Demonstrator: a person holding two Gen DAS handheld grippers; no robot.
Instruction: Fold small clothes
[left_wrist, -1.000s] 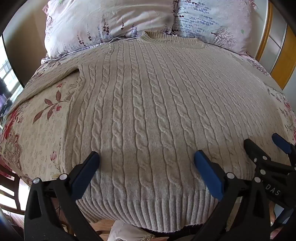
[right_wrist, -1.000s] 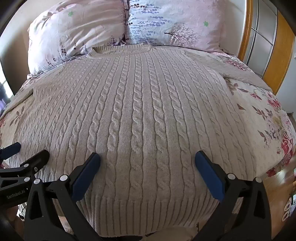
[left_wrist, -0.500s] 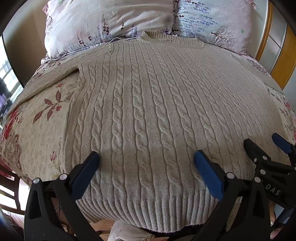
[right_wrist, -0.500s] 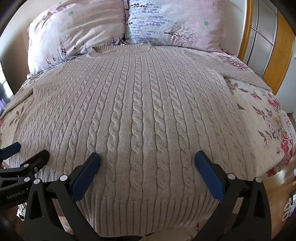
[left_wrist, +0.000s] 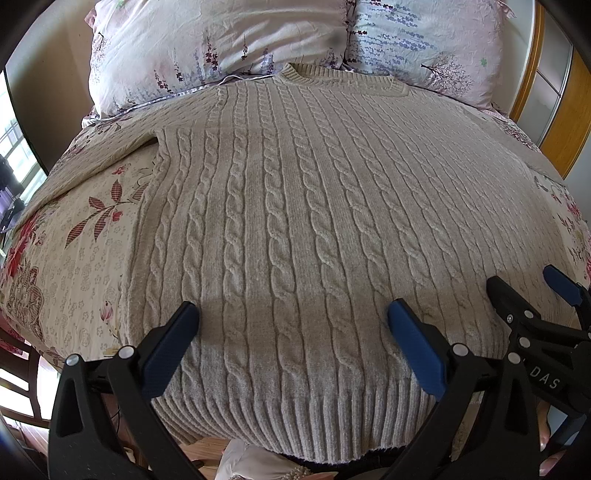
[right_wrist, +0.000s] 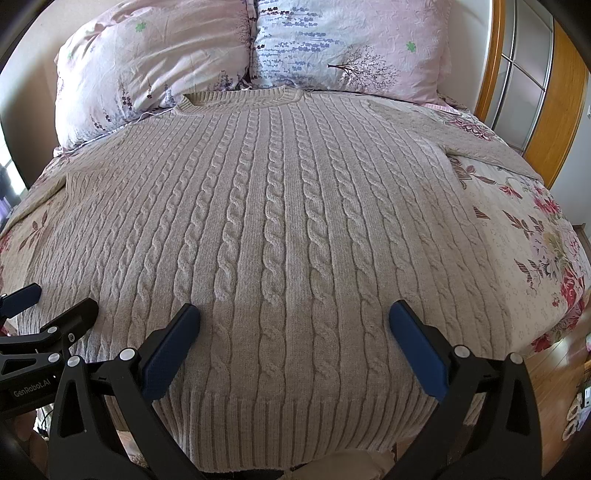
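Beige cable-knit sweater (left_wrist: 295, 229) lies flat on the floral bed (left_wrist: 74, 266) in the left wrist view, collar at the pillows (left_wrist: 221, 48); the left gripper (left_wrist: 291, 325) hangs above its hem, jaws spread wide and holding nothing, with the right gripper (left_wrist: 532, 295) just beside it (also parted). From the right wrist, the sweater (right_wrist: 288, 240) fills the bed (right_wrist: 535, 258); the right gripper (right_wrist: 293, 325) is poised over the hem, released.

Bright daylight, seemingly from window (left_wrist: 14, 155) at left. Soft gripper shadows fell on sweater (left_wrist: 295, 229) near hem. Both views sharp at centre; strong fisheye bulge, dark vignette at corners. No glare.
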